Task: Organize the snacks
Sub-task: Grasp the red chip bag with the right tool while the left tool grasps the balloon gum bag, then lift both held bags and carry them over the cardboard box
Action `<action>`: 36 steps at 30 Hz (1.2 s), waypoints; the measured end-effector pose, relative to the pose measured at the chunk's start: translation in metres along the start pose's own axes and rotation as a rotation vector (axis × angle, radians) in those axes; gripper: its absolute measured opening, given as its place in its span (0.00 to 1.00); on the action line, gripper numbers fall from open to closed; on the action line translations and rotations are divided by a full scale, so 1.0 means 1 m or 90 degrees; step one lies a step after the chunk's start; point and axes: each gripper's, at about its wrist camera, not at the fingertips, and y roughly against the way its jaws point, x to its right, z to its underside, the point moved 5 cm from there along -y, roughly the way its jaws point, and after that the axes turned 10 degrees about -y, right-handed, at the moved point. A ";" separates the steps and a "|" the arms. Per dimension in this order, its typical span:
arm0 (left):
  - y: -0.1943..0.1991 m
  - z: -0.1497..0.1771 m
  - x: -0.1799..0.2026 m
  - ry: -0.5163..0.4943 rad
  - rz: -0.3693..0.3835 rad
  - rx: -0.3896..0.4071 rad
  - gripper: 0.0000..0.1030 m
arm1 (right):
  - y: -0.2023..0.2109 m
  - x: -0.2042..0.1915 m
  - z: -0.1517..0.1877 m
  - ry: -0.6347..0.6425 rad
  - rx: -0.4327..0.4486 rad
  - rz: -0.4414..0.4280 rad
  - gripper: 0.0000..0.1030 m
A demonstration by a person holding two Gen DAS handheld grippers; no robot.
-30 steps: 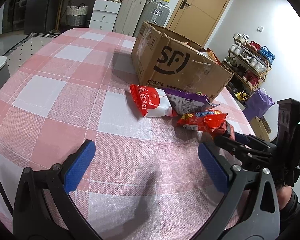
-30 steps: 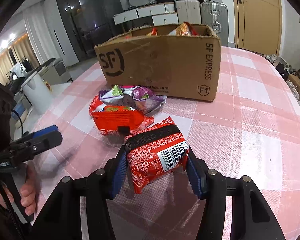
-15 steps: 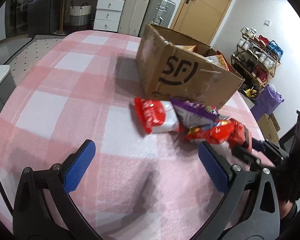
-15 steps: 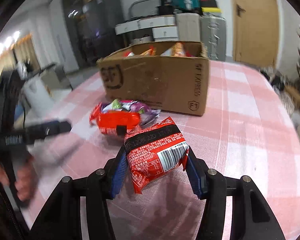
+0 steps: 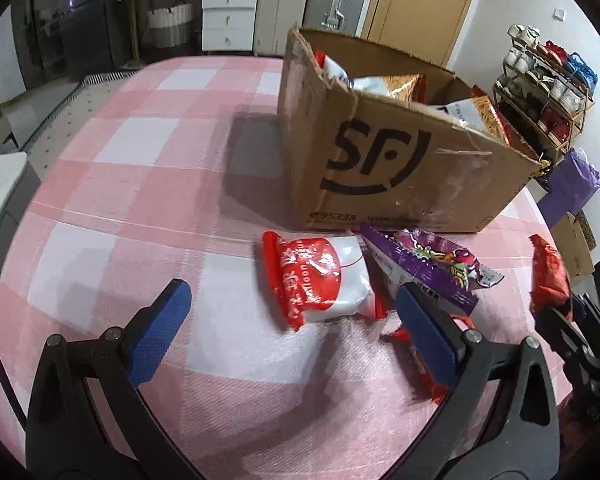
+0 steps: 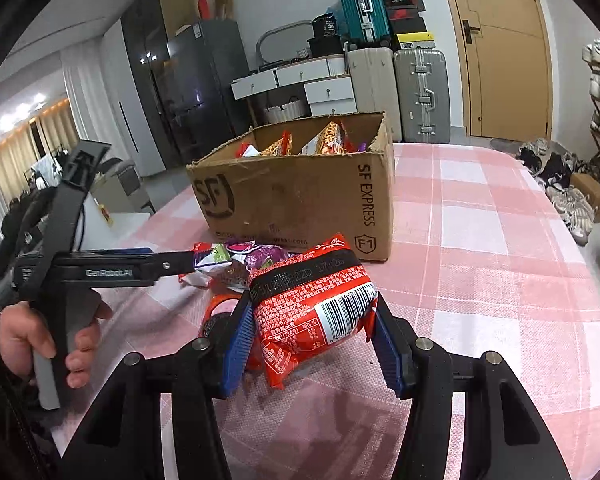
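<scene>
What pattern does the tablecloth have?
The tablecloth has pink and white checks, clearest in the left wrist view.

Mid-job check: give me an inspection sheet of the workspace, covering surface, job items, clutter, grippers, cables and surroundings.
Surface: pink and white checked tablecloth, bare on its left side.
Job's things: open brown cardboard SF box already holding packets; red and white snack packet and purple snack packet lie in front of it; a red packet with barcode is lifted.
Clutter: nothing seen.
Grippers: left gripper open, near the red and white packet; right gripper shut on the barcode packet.
Cables: nothing seen.
Surroundings: suitcases, white drawers, wooden door, shoe rack.
</scene>
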 end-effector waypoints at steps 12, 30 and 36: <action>-0.027 -0.016 0.001 -0.005 -0.023 -0.020 0.98 | 0.007 -0.004 -0.001 -0.004 0.015 -0.028 0.54; -0.030 -0.016 0.008 -0.015 0.082 -0.013 0.42 | 0.006 -0.001 -0.002 -0.018 0.011 -0.023 0.54; -0.014 -0.007 0.005 -0.012 0.091 -0.008 0.42 | 0.010 -0.005 -0.003 -0.010 0.016 -0.017 0.54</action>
